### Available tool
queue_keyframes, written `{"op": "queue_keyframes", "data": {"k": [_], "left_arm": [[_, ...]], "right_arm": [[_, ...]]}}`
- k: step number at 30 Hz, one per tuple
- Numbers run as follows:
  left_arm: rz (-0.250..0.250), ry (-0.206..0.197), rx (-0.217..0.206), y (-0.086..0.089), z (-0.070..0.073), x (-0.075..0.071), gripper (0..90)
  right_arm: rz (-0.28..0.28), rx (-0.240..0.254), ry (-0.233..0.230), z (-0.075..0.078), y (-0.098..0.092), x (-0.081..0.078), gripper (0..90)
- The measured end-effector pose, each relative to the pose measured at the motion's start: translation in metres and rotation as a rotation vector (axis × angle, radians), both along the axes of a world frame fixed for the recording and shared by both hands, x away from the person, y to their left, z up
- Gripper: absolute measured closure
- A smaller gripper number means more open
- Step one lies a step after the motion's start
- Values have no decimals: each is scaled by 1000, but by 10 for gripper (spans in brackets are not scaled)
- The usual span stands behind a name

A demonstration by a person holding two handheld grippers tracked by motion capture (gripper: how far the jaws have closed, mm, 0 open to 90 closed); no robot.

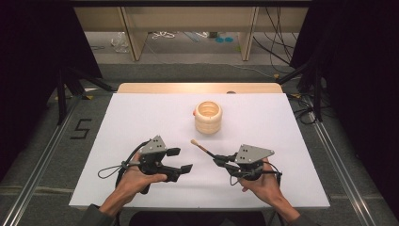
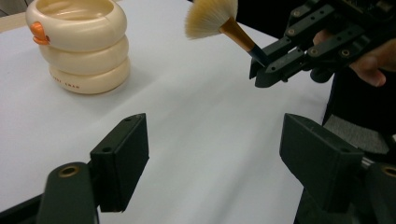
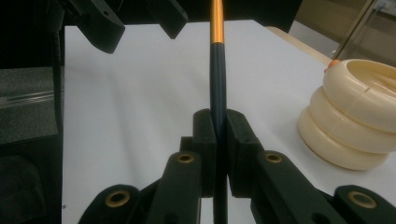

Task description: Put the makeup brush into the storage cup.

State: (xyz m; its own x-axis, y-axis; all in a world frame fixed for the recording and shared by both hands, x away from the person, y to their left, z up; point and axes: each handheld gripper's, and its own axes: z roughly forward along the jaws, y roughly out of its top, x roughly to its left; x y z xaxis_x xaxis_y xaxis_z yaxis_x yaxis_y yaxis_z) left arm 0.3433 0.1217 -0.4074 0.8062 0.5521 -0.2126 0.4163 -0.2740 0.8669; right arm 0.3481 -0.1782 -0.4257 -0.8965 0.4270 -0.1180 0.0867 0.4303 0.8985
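Note:
A cream holder [image 1: 208, 117] made of three stacked rings, with a small orange knob on its side, stands on the white table top [image 1: 141, 117] past the middle. My right gripper [image 1: 217, 160] is shut on the dark handle of a makeup brush [image 1: 201, 148] whose pale bristles point up-left toward the holder. In the right gripper view the handle [image 3: 217, 79] runs straight up between the closed jaws, and the holder [image 3: 355, 116] is at the right. My left gripper [image 1: 180, 160] hovers open and empty at the near left. The left gripper view has the brush [image 2: 212, 18] and holder [image 2: 79, 44] ahead.
The white sheet ends at a wooden strip [image 1: 197, 88] at the far side. Dark curtains and stand legs flank the table. Shelving and cables lie on the floor beyond. Both hands rest near the front edge [image 1: 197, 207].

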Motion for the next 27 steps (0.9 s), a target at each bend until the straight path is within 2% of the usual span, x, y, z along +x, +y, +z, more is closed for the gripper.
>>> {"op": "queue_keyframes", "data": {"k": [7,13,20,27], "left_arm": [[6,-6,-16,-5,-2,-2,245],[19,-9,-81,-8,-3,-3,257],[28,-24,-120,-10,-4,-4,275],[37,-21,-153,-12,-3,-5,291]], "right_arm": [[0,9,5,0,1,0,844],[0,21,1,-1,3,0,844],[7,41,4,-3,8,-1,843],[6,62,4,-3,12,-1,843]]}}
